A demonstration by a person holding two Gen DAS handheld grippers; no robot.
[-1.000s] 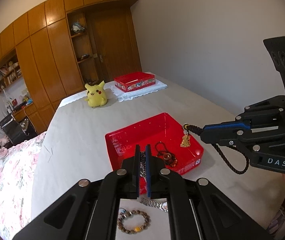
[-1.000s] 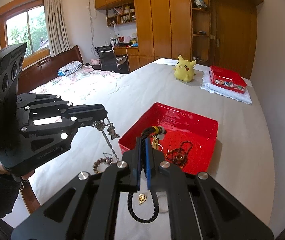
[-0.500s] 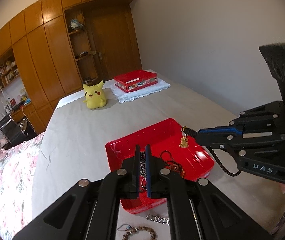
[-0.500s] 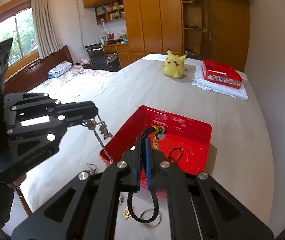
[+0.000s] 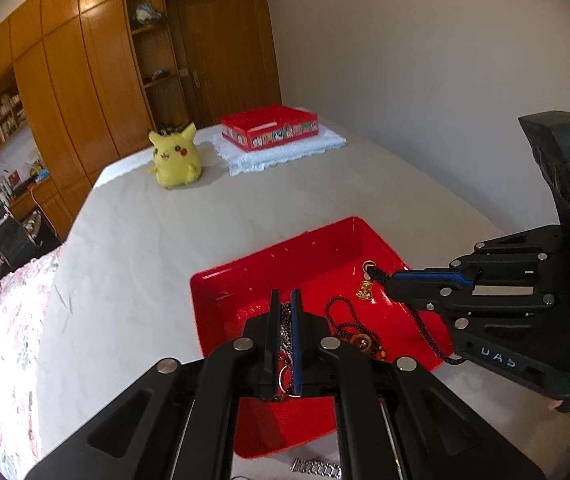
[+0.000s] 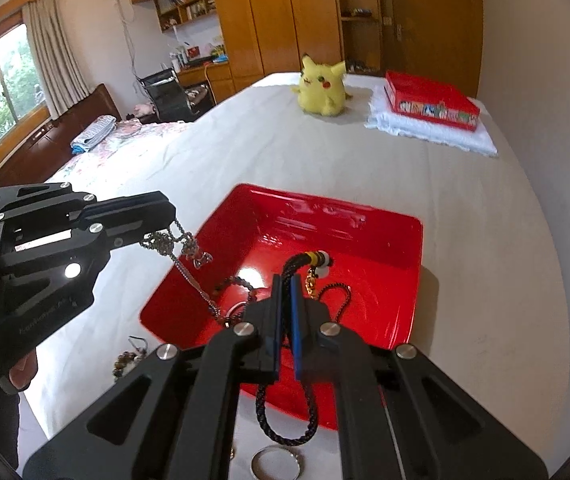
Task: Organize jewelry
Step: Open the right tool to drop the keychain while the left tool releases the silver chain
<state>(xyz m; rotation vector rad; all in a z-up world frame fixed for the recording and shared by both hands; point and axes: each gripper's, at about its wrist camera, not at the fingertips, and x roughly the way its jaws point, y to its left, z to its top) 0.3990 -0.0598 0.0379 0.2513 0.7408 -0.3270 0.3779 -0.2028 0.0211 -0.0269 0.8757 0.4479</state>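
A red tray (image 5: 245, 280) (image 6: 365, 232) lies on the white-covered bed. My left gripper (image 5: 284, 300) is shut on a silver chain (image 5: 285, 322). In the right wrist view the left gripper (image 6: 169, 216) is over the tray's left edge, and the silver chain (image 6: 189, 248) dangles down into the tray. My right gripper (image 6: 285, 284) is shut on a black braided cord (image 6: 285, 436) that bears a gold pendant (image 6: 311, 282). In the left wrist view the right gripper (image 5: 389, 284) is above the tray's right side with the gold pendant (image 5: 365, 290) hanging inside. A dark beaded necklace (image 5: 359, 338) lies in the tray.
A yellow plush toy (image 5: 175, 156) and a red box (image 5: 271, 130) on a white cloth stand at the far end. A metal watch band (image 5: 315, 470), a silver ring (image 6: 277, 462) and a bead bracelet (image 6: 125, 360) lie near the tray's near edge. A wall runs along the right.
Both grippers have moved forward and down, so they now hang over the red tray. The chain and the cord pendant have come down into it. Both stay shut.
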